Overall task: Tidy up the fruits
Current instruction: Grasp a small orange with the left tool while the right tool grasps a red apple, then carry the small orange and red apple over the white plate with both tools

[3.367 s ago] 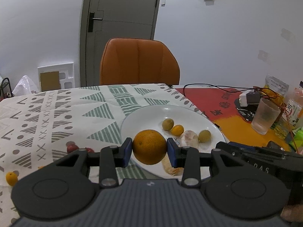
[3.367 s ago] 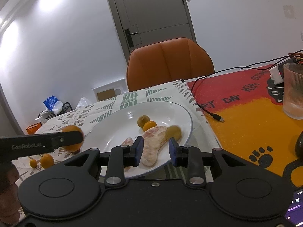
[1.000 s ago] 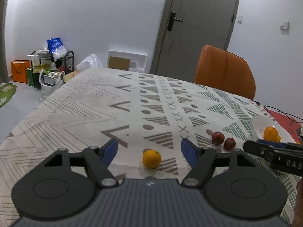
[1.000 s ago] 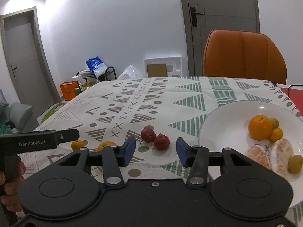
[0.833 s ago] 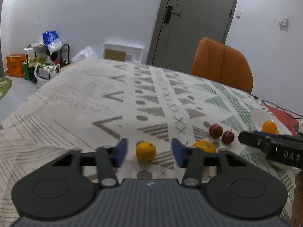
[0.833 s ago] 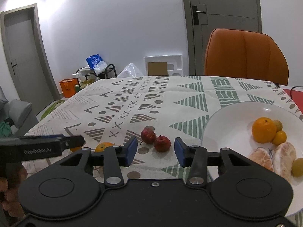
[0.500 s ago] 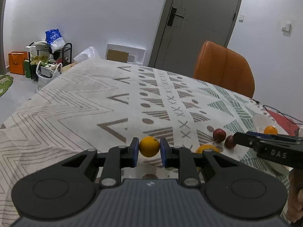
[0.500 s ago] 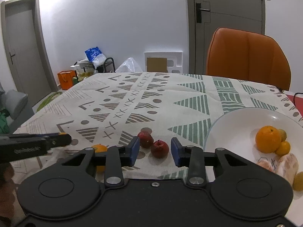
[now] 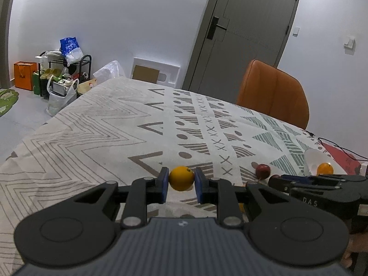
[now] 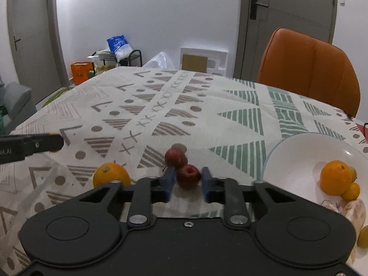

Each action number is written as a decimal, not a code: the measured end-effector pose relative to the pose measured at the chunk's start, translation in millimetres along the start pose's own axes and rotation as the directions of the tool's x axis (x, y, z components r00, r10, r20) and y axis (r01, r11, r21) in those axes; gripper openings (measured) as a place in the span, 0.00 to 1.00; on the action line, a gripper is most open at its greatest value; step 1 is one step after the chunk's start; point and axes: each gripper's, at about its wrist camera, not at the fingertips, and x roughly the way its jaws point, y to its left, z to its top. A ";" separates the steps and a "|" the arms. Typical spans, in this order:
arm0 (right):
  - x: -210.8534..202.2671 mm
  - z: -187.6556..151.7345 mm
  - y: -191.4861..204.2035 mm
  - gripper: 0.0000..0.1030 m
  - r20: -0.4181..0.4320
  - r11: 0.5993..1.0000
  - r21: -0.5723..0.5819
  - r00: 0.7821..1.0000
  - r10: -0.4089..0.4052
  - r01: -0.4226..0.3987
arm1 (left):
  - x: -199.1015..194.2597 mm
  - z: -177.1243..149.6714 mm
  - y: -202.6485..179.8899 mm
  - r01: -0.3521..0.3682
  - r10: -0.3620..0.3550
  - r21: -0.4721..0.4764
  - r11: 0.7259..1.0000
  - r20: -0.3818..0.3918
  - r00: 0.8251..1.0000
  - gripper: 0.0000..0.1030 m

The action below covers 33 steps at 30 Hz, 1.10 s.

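My left gripper (image 9: pixel 181 181) is shut on a small orange (image 9: pixel 181 178) just above the patterned tablecloth. My right gripper (image 10: pixel 186 180) has its jaws around a small red apple (image 10: pixel 188 176), with a narrow gap on the right side; it looks open. A second red apple (image 10: pixel 175 157) lies just behind it. A larger orange (image 10: pixel 110 175) rests on the cloth to the left. The white plate (image 10: pixel 296 154) at the right holds an orange (image 10: pixel 335 180), smaller citrus and peeled segments. The plate (image 9: pixel 311 158) also shows in the left wrist view.
An orange chair (image 10: pixel 309 69) stands at the far side of the table. A red mat (image 9: pixel 340 158) and a cable lie beyond the plate. Bags and a rack (image 9: pixel 62 69) stand on the floor at the far left.
My left gripper has closed on the small orange and lifted it slightly. My right gripper has moved forward and down so its jaws surround the nearer red apple.
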 end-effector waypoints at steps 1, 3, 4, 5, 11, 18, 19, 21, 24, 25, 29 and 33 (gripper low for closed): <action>-3.2 -0.4 0.5 0.21 0.007 1.000 -0.001 1.000 -0.002 0.002 | -2.4 0.4 -1.2 0.002 -0.002 0.002 1.000 0.005 1.000 0.21; -11.2 -1.4 -0.3 0.21 0.026 1.000 0.009 1.000 0.004 -0.004 | -6.2 1.2 -3.1 0.005 -0.005 0.005 1.000 0.012 1.000 0.21; -16.6 -1.9 -0.8 0.21 0.038 1.000 0.018 0.999 0.007 -0.008 | -8.0 1.5 -4.9 0.007 -0.007 0.008 1.000 0.015 1.000 0.21; -21.2 -1.5 -1.6 0.21 0.047 1.000 0.023 0.999 0.007 -0.008 | -9.8 1.8 -7.0 0.009 -0.010 0.012 1.000 0.018 1.000 0.21; -54.2 -7.0 -13.4 0.21 0.107 0.997 0.079 0.994 0.005 -0.014 | -17.9 0.6 -24.2 0.036 -0.037 0.040 0.999 0.030 0.999 0.22; -80.9 -17.3 -30.0 0.21 0.149 0.992 0.127 0.989 -0.019 0.000 | -21.8 -3.1 -50.1 0.076 -0.078 0.080 0.994 0.029 0.997 0.21; -83.5 -18.6 -32.4 0.21 0.152 0.991 0.133 0.988 -0.022 0.002 | -22.2 -3.6 -53.8 0.081 -0.084 0.086 0.993 0.028 0.996 0.21; -87.4 -21.6 -37.3 0.21 0.159 0.989 0.147 0.987 -0.031 0.008 | -23.2 -4.8 -59.9 0.089 -0.092 0.098 0.991 0.028 0.995 0.21; -90.7 -26.3 -44.3 0.21 0.162 0.986 0.167 0.986 -0.044 0.017 | -23.6 -5.7 -68.9 0.100 -0.104 0.112 0.989 0.027 0.994 0.21; -92.1 -28.4 -46.4 0.21 0.163 0.985 0.172 0.985 -0.049 0.020 | -23.8 -6.2 -72.0 0.104 -0.108 0.118 0.988 0.025 0.994 0.21; -97.2 -36.7 -56.5 0.21 0.166 0.980 0.197 0.984 -0.063 0.029 | -22.9 -8.1 -82.0 0.114 -0.117 0.135 0.984 0.020 0.993 0.21; -101.3 -43.7 -64.0 0.21 0.167 0.975 0.218 0.983 -0.076 0.038 | -21.8 -11.2 -90.7 0.122 -0.125 0.149 0.981 0.013 0.992 0.21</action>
